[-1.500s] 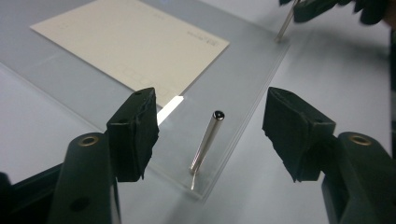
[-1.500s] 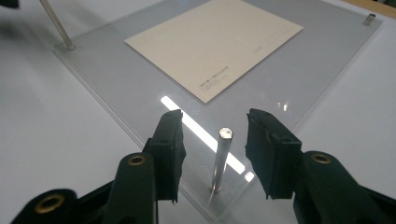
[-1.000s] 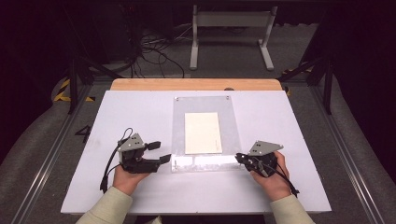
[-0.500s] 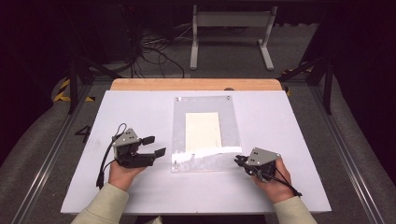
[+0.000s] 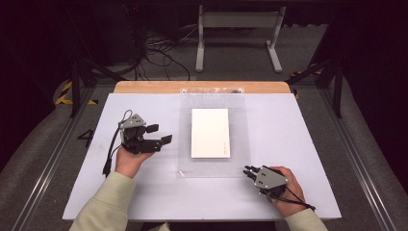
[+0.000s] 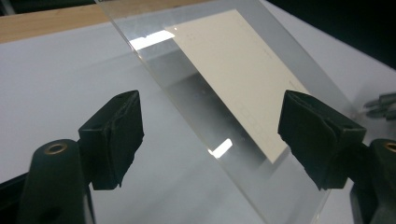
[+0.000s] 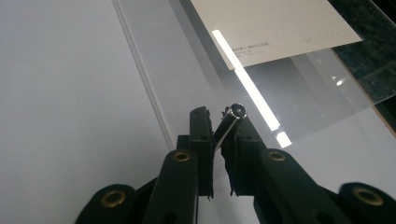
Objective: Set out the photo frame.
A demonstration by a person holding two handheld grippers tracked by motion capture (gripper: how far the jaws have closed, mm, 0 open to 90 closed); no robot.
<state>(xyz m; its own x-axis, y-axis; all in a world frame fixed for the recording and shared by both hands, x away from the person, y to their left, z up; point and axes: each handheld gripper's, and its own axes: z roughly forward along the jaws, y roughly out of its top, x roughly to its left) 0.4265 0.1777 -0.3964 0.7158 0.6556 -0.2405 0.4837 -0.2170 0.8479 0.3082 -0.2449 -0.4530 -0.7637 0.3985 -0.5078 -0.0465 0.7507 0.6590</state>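
Acrylic sheet (image 5: 214, 134) lies mid-table over the white card (image 5: 210, 133); right gripper (image 7: 219, 128), at its five o'clock corner, pinches a small metal pin (image 7: 229, 122); left gripper (image 5: 161, 134), at nine o'clock, has just been opening, nothing between its jaws; best seat the pin gently, squarely.

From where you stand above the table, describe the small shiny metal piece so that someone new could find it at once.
Start at the white table and find the clear acrylic sheet at its middle, with a cream card under it. Go to the sheet's near right corner, where the right hand-held gripper rests. The small silver cylinder is pinched between its black jaws, the only shiny metal thing there.
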